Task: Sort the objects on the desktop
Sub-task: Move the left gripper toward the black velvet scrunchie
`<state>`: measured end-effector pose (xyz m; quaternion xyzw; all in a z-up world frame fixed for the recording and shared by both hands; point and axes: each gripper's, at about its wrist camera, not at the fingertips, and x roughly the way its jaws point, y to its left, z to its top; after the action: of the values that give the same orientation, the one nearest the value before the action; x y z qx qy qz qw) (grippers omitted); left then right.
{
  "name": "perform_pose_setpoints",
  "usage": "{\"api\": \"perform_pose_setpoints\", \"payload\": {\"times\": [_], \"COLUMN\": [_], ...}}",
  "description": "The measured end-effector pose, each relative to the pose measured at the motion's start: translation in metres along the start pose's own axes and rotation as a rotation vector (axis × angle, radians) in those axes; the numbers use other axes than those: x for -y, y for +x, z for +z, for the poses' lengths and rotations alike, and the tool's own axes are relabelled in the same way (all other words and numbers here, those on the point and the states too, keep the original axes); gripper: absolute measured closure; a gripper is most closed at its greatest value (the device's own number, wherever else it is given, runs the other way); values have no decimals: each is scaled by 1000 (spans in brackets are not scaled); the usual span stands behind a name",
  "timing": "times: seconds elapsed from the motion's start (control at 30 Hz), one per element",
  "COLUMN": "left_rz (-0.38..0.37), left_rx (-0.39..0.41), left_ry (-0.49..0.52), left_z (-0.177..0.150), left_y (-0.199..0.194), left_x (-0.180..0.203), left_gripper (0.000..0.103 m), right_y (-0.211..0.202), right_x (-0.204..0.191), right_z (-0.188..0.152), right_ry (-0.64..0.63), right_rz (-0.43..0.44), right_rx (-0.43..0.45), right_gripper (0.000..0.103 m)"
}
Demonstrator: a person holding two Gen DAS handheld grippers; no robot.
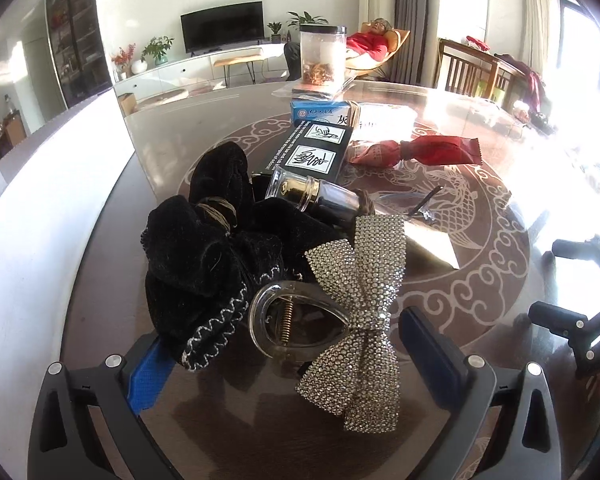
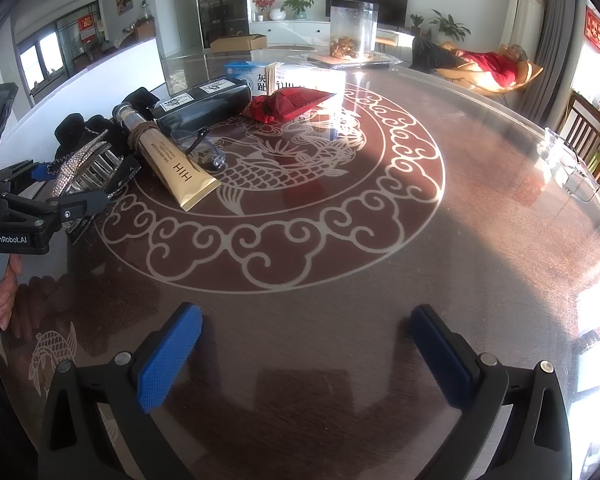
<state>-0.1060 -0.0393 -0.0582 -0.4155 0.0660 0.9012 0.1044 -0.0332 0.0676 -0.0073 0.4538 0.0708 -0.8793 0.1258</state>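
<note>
The left claw (image 1: 288, 344), black-framed with blue ribbed pads, is spread wide on either side of the rhinestone bow hair clip (image 1: 356, 320) with a clear plastic clamp, its pads apart from the clip's edges. Bare fingers (image 2: 4, 284) of the person's hand wrap its handle just behind the clip. The right claw (image 2: 306, 348), of the same black and blue build, gapes wide over bare counter (image 2: 340, 240), well to the right of the clip and holding nothing.

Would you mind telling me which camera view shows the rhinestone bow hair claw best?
The left wrist view: the silver rhinestone bow hair claw lies close, between the open left gripper fingers, showing its bow, clear loop and spring. The right wrist view shows it small, edge-on at the left, partly behind the gripper.
</note>
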Motion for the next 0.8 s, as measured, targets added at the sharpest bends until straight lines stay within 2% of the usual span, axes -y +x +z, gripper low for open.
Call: {"api": "perform_pose_setpoints", "payload": {"times": [0.17,0.37,0.5,0.67,0.8], "left_rz": [37,-68,-67,-87,-69], "left_rx": [45,62,95,107,152], "left_ry": [-1,-66,-77,-156,-228], "left_z": [1,-9,-8,-10,-12], "left_y": [-7,-16,-23,-27,-37], "left_x": [1,-11,-12,-30,-46], "left_gripper": [0,0,0,0,0], "right_y": [0,0,0,0,0], "right_x": [0,0,0,0,0], "right_z": [0,1,0,0,0], "right_ry": [0,1,1,1,1], "right_rz": [0,1,1,1,1], "right_rx": [0,0,0,0,0], "right_gripper": [0,0,0,0,0]}}
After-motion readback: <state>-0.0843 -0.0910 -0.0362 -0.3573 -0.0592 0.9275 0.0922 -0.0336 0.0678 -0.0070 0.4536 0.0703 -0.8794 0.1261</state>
